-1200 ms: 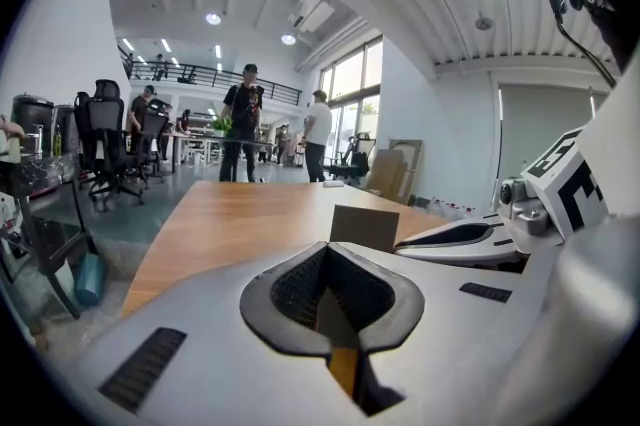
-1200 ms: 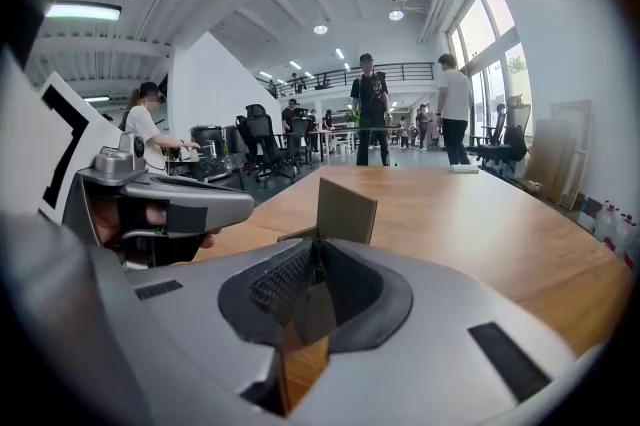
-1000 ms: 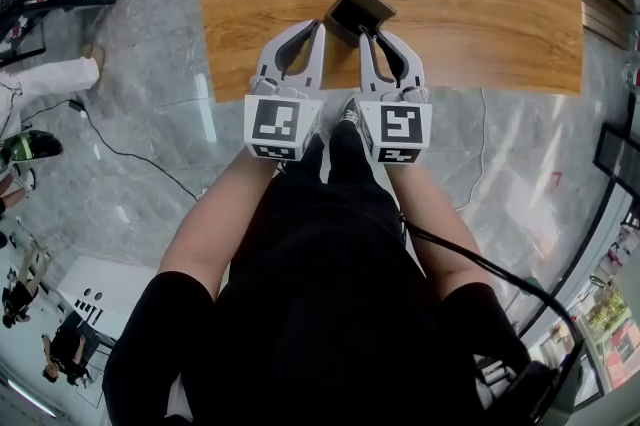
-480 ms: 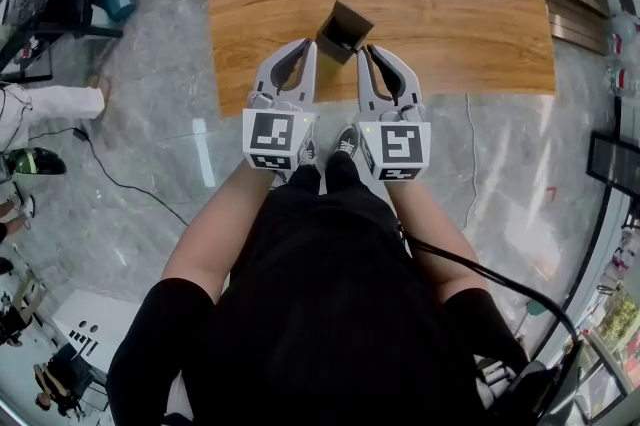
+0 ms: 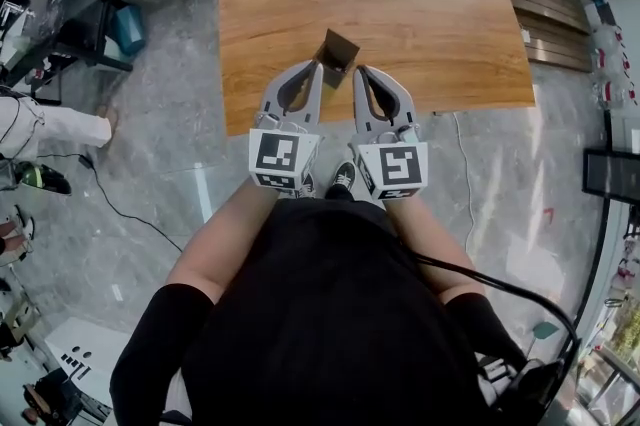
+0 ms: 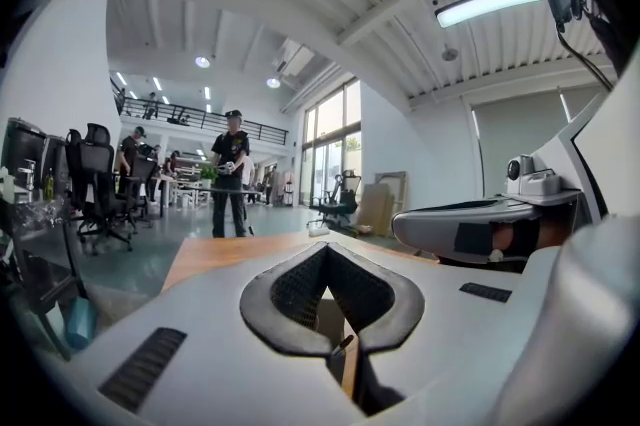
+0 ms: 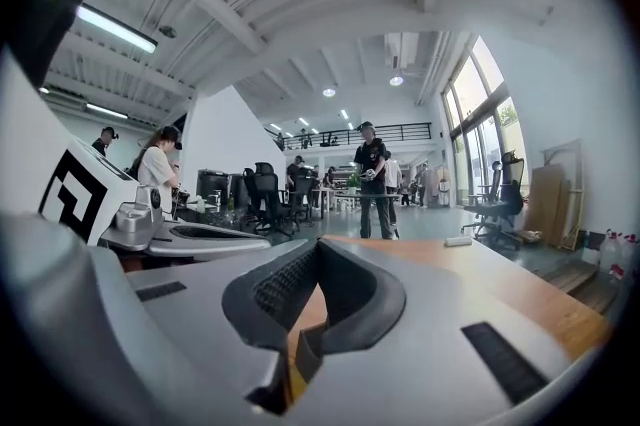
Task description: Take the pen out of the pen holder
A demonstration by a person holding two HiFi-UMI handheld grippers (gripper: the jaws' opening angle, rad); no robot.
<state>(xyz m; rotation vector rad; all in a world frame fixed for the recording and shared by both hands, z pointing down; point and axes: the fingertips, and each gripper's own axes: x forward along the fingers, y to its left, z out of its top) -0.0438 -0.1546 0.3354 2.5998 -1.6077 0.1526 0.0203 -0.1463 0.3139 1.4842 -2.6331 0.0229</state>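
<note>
A small brown open-topped pen holder (image 5: 338, 48) stands near the front edge of the wooden table (image 5: 420, 4). In the head view I cannot make out a pen inside it. My left gripper (image 5: 317, 66) is shut and empty, its tip at the holder's near left side. My right gripper (image 5: 357, 72) is also shut and empty, just to the holder's near right. In the left gripper view the holder (image 6: 326, 316) shows through the shut left gripper (image 6: 325, 247), with a thin dark tip (image 6: 344, 343) beside it. The right gripper (image 7: 318, 240) frames the holder (image 7: 304, 354).
The table's front edge (image 5: 300, 119) runs under both grippers, with grey tiled floor (image 5: 170, 144) below it. A black cable (image 5: 130, 204) trails over the floor at left. People stand at desks and office chairs (image 6: 95, 184) far off in the hall.
The head view has swung, so the table and holder sit lower and smaller in the picture. Both grippers stay shut and close to the holder, now slightly nearer each other.
</note>
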